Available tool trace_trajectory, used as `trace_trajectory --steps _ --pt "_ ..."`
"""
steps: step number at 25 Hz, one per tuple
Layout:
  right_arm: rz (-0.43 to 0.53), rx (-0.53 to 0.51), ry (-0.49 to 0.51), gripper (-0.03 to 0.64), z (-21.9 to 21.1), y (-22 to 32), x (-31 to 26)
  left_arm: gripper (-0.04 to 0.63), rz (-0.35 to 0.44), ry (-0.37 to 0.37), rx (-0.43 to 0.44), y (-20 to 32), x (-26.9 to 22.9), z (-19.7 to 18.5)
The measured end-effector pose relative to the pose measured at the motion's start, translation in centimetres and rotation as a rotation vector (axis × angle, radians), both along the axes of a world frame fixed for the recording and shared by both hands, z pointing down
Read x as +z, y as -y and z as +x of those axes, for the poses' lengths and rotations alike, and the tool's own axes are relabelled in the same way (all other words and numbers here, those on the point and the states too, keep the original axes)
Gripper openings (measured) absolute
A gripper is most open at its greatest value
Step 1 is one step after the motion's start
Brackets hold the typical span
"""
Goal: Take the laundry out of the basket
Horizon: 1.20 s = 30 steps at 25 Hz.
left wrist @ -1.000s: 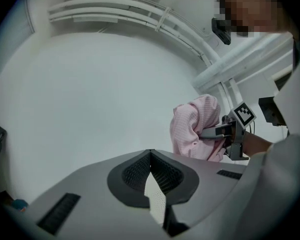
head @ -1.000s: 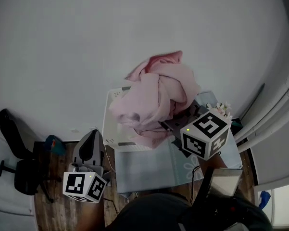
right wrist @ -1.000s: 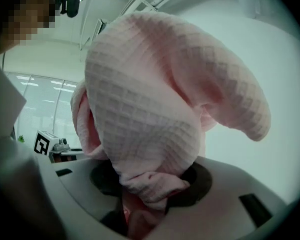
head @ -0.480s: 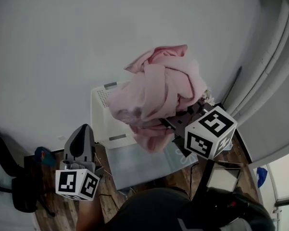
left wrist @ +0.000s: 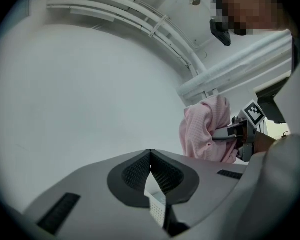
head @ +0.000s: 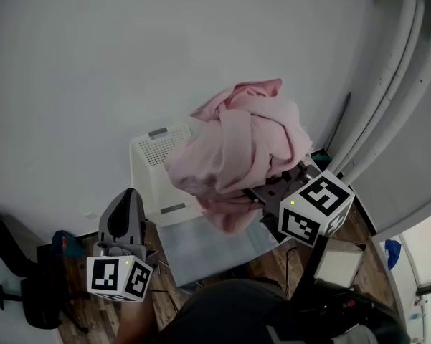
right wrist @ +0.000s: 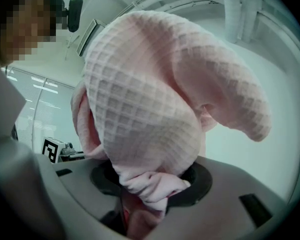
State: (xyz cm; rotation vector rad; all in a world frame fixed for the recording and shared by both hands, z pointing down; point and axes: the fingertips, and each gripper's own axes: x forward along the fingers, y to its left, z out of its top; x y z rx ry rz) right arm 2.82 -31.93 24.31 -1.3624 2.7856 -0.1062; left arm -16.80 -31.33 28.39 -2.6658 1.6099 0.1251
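**Head view.** The right gripper [head: 267,192] is clamped on the lower edge of a bunched pink waffle-weave cloth [head: 237,145]. The cloth is lifted clear above a white perforated laundry basket [head: 158,156]. Its long axis runs from the jaws up the picture, away from the person, and ends in a folded peak at the far end. A rounded lobe sags out to the left over the basket's near corner. The basket stands against a pale wall, beside a pale blue mat [head: 208,246] that lies on the wood floor [head: 79,314]. The left gripper [head: 128,199] is low at the left, well apart from the cloth, pointing towards the basket's side. The print that can be made out is the black-and-white square patterns on each gripper's marker cube [head: 314,206]. A dark office chair [head: 25,292] stands at the lower left edge.

**Left gripper view.** The left gripper [left wrist: 150,158] has its jaws together with nothing between them. A sliver of white perforated plastic shows just below the tips. To the right the pink cloth [left wrist: 204,134] hangs as an upright bundle, with the right gripper [left wrist: 228,132] pinching its side.

**Right gripper view.** The right gripper [right wrist: 150,184] has its jaws pressed on a thick rolled fold of the cloth [right wrist: 145,99]. The cloth rises straight up from the grip and fills most of the frame. One flap droops off to the right. The waffle squares are plain to see.
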Motion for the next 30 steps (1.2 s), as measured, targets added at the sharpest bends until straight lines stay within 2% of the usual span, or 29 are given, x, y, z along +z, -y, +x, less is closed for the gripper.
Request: trace_trajectory --steps 12,30 --pt "-0.051 0.078 -0.022 0.213 0.7 0.3 0.9 0.009 -0.013 0.0 0.056 1.0 -0.3 0.4" --pt "-0.029 0.035 -0.022 0.213 0.5 0.6 1.0 0.009 -0.043 0.001 0.013 0.8 0.7 0.3"
